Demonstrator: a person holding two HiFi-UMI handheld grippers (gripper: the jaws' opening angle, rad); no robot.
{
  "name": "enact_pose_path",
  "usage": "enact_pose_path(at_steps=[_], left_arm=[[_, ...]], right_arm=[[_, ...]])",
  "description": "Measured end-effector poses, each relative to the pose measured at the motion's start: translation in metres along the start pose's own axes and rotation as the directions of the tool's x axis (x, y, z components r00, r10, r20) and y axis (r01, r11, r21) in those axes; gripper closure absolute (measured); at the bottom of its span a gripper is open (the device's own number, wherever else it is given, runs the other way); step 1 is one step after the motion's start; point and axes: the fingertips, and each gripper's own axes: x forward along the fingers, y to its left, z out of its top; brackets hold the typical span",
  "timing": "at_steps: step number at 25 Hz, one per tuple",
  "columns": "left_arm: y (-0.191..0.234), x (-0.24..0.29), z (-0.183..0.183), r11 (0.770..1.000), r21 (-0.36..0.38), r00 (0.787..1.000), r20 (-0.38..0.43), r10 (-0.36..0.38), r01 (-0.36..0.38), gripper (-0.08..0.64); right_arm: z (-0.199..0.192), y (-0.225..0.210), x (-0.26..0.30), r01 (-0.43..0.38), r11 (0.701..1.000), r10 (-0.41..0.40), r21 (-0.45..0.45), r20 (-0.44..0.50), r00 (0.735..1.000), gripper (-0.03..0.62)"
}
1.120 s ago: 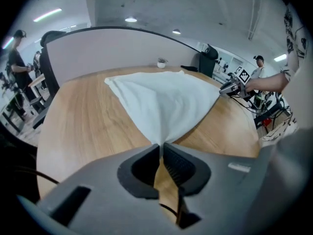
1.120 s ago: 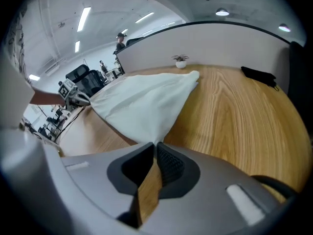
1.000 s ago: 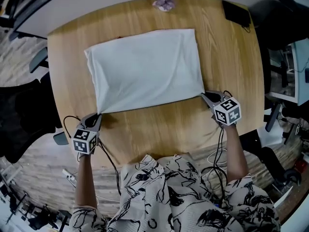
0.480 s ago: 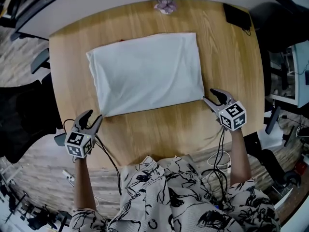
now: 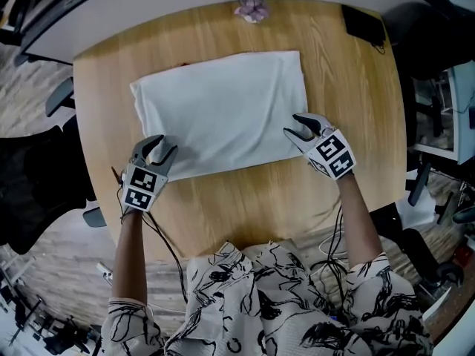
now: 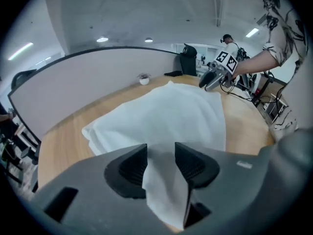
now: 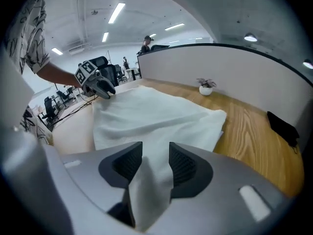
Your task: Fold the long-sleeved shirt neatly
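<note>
Tongs first, from the head view: the left gripper (image 5: 157, 145) sits over the near left corner of the white shirt (image 5: 223, 106), and the right gripper (image 5: 298, 127) sits over its right edge, close to the near right corner. Both point away from the person and downward, each with its two jaws forked apart. The shirt lies folded into a rough rectangle in the middle of the rounded wooden table (image 5: 245, 199). At the far rim we see a small potted plant (image 5: 252, 7) and, further right, a flat black object (image 5: 364, 21). Cables trail from both grippers toward the person's patterned top (image 5: 260, 295).

In the left gripper view the jaws stand partly spread and have just been closing. White cloth from the shirt's near edge fills the gap between the ribbed pads, but we see no sign that they squeeze it. Beyond them the shirt spreads over the wood toward a curved grey partition (image 6: 88, 82), and the right gripper shows at the cloth's far side.

The right gripper view shows much the same: jaws part open and just now closing, with a peak of white cloth between the pads and nothing visibly pinched. The left gripper shows across the shirt. Behind the partition the room opens out, with strip lights (image 7: 117, 11) on a pale ceiling and a standing figure (image 7: 146, 43) far off.
</note>
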Motion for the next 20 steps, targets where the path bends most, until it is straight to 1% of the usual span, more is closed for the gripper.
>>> enact_pose_path(at_steps=[3, 4, 6, 8, 10, 11, 13, 15, 17, 20], left_arm=[[0.004, 0.007, -0.024, 1.000, -0.016, 0.999, -0.048, -0.004, 0.004, 0.371], [0.006, 0.006, -0.031, 1.000, -0.029, 0.999, -0.049, -0.005, 0.003, 0.370], [0.006, 0.005, -0.038, 0.999, -0.052, 0.999, -0.042, -0.008, 0.006, 0.367], [0.006, 0.005, -0.037, 0.999, -0.051, 0.999, -0.045, -0.012, 0.010, 0.365], [0.008, 0.001, -0.031, 0.998, -0.057, 0.999, -0.037, -0.012, 0.010, 0.353], [0.012, -0.004, -0.023, 0.998, -0.067, 1.000, -0.016, -0.004, 0.003, 0.340], [0.025, -0.013, -0.004, 0.995, -0.095, 0.999, 0.044, 0.027, -0.023, 0.339], [0.040, -0.013, 0.010, 0.993, -0.110, 0.996, 0.074, 0.053, -0.044, 0.337], [0.051, -0.002, 0.013, 0.992, -0.111, 0.996, 0.066, 0.060, -0.053, 0.337], [0.061, 0.019, 0.001, 0.992, -0.112, 0.998, 0.005, 0.055, -0.054, 0.337]], right_arm=[[-0.024, -0.006, 0.007, 0.015, 0.999, -0.018, -0.044, -0.075, 0.997, 0.401], [-0.031, -0.008, 0.008, 0.015, 0.999, -0.018, -0.041, -0.080, 0.997, 0.398], [-0.039, -0.010, 0.007, 0.004, 1.000, -0.005, -0.015, -0.061, 0.998, 0.391], [-0.040, -0.010, 0.005, -0.010, 1.000, 0.010, 0.008, -0.042, 0.999, 0.388], [-0.032, -0.012, 0.000, -0.021, 1.000, 0.021, 0.019, -0.028, 0.999, 0.375], [-0.024, -0.015, -0.004, -0.018, 1.000, 0.018, 0.024, -0.010, 1.000, 0.365], [0.000, -0.026, -0.011, 0.000, 0.999, -0.002, 0.043, 0.046, 0.999, 0.367], [0.022, -0.040, -0.008, 0.020, 0.999, -0.023, 0.039, 0.078, 0.997, 0.382], [0.033, -0.047, 0.009, 0.020, 1.000, -0.021, 0.012, 0.064, 0.998, 0.394], [0.024, -0.055, 0.038, 0.002, 1.000, -0.002, -0.002, -0.003, 1.000, 0.400]])
